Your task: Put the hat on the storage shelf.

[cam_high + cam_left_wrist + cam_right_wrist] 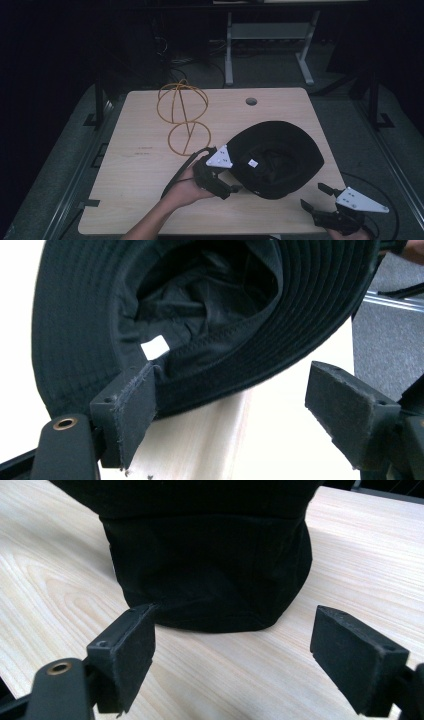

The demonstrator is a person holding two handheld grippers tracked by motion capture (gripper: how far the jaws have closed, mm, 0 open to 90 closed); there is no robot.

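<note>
So, from the high view, a black bucket hat [280, 157] is seen upturned on the wooden table [140, 170], beside a yellow wire hat stand [182, 115]. By the left gripper [240, 405], jaws spread, the brim is touched but not pinched (one pad [131, 405] rests against it). At the right gripper [232, 655], jaws apart, the crown is faced. Soft, light, floppy fabric is expected; the stitched brim is best grabbed.
</note>
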